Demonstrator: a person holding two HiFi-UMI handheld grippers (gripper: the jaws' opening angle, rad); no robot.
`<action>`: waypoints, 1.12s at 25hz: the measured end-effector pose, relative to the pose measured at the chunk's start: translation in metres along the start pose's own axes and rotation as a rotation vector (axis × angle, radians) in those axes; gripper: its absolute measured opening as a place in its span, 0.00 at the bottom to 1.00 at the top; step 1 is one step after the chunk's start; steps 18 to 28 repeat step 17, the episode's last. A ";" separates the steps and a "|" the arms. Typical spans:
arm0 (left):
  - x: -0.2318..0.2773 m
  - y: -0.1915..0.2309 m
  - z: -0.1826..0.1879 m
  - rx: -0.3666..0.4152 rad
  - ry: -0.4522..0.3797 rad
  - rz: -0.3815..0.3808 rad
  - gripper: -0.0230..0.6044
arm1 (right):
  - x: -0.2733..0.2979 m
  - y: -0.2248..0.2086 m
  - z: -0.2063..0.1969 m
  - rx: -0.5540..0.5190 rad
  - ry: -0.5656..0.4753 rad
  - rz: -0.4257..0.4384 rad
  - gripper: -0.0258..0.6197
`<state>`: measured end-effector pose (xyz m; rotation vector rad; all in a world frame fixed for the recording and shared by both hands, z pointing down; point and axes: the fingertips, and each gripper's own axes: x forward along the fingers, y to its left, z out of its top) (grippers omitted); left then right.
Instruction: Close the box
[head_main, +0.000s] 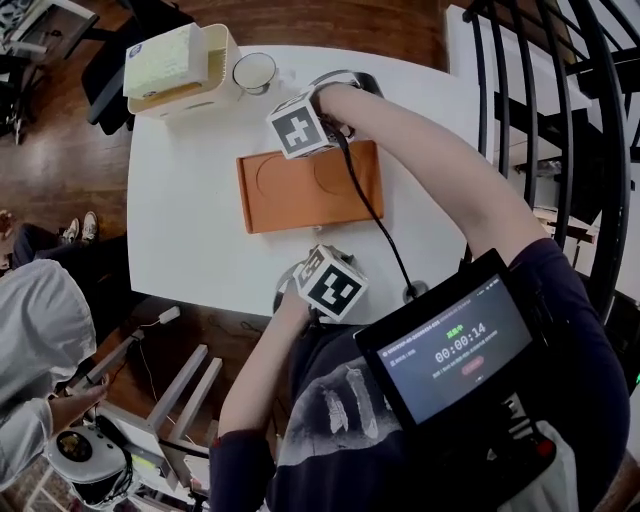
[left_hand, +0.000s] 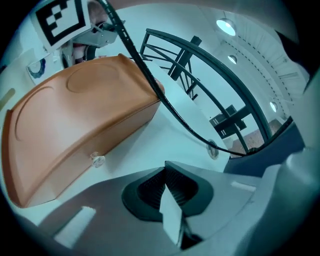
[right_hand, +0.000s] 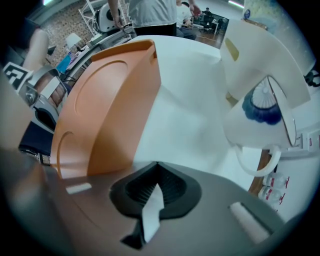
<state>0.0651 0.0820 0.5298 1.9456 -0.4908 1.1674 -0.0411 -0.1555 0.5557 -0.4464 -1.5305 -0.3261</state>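
Observation:
A flat orange box (head_main: 310, 186) lies on the white table (head_main: 185, 230) with its lid down; two round shapes are pressed into the lid. In the left gripper view the box (left_hand: 75, 120) shows a small clear knob (left_hand: 96, 160) on its near side. My left gripper (head_main: 328, 284) is at the table's near edge, just short of the box, and its jaws (left_hand: 167, 189) are shut with nothing in them. My right gripper (head_main: 299, 128) is at the box's far edge, its jaws (right_hand: 156, 189) also shut and empty, with the box (right_hand: 105, 110) to their left.
A white container (head_main: 182, 66) and a glass cup (head_main: 254, 72) stand at the table's far left corner; the cup (right_hand: 265, 107) is close on the right gripper's right. A black cable (head_main: 372, 215) crosses the box's right end. A railing (head_main: 565, 110) runs on the right, and a person (head_main: 35, 330) stands at the left.

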 end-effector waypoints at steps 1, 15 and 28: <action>0.000 -0.001 -0.004 0.019 0.012 0.015 0.06 | 0.001 0.000 0.002 -0.008 -0.006 0.003 0.05; 0.006 0.008 -0.037 0.011 0.074 0.072 0.06 | 0.002 -0.006 -0.006 0.030 0.022 0.012 0.05; 0.005 0.009 -0.037 0.010 0.073 0.073 0.06 | 0.003 -0.007 -0.005 0.029 0.012 0.013 0.05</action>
